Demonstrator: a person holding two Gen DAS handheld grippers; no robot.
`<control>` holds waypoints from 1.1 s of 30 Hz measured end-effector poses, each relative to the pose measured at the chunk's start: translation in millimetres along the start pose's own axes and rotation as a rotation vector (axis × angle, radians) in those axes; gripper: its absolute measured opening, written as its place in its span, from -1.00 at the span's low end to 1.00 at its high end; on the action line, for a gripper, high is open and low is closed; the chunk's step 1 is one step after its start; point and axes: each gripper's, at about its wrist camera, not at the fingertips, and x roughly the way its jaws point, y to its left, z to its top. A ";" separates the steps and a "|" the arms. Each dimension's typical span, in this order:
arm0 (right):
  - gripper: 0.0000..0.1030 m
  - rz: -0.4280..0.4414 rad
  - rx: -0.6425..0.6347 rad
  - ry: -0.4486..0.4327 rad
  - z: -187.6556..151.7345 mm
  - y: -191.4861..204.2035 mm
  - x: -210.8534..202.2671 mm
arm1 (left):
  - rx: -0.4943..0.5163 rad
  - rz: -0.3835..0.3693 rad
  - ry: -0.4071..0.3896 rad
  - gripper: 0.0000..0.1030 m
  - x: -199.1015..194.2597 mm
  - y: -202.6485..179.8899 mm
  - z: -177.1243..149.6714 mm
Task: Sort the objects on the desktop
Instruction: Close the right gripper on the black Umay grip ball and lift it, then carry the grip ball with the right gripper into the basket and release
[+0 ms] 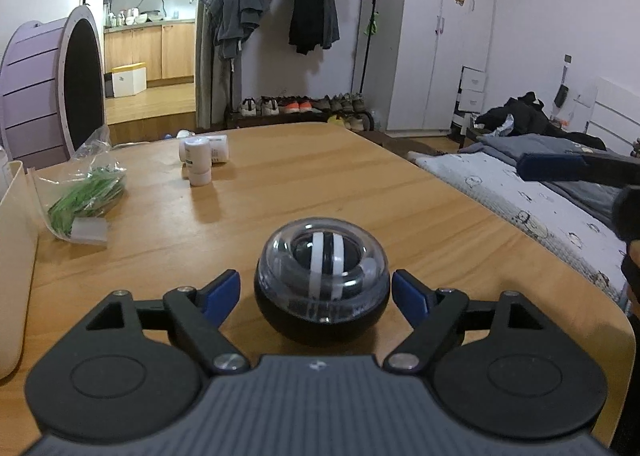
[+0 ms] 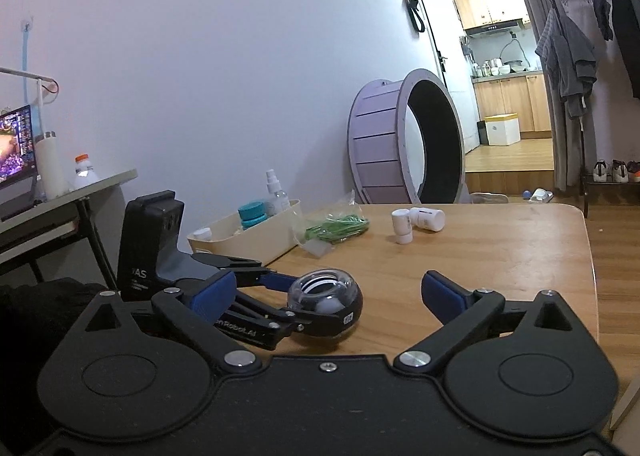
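Note:
A gyro ball [image 1: 322, 284] with a black base and a clear dome with white stripes rests on the wooden table [image 1: 360, 183] near its front edge. My left gripper [image 1: 316, 294] is open, its blue pads [image 1: 222, 296] flanking the ball with small gaps on both sides. From the right wrist view the ball [image 2: 326, 302] sits between the left gripper's fingers [image 2: 276, 280]. My right gripper [image 2: 329, 284] hovers open behind the ball and holds nothing. Two white bottles [image 1: 200, 159] lie and stand at the far left. A bag of green items [image 1: 86, 195] lies left.
A cream bin [image 2: 248, 236] at the table's left edge holds a teal jar [image 2: 251, 214] and a spray bottle [image 2: 276, 191]. A purple wheel [image 2: 400, 139] stands beyond the table. A bed [image 1: 520, 191] runs along the table's right side. A side desk [image 2: 60, 195] is far left.

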 end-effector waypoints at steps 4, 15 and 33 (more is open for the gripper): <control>0.96 0.003 -0.002 -0.012 0.6 1.8 -1.0 | 0.016 -0.010 -0.005 0.39 -1.7 -3.6 0.8; 0.96 0.021 0.007 -0.045 7.9 8.0 7.3 | -0.036 0.067 -0.080 0.38 -40.5 16.5 4.9; 0.96 0.069 0.005 -0.003 6.5 22.9 39.4 | -0.216 0.439 -0.171 0.38 -120.6 127.9 21.8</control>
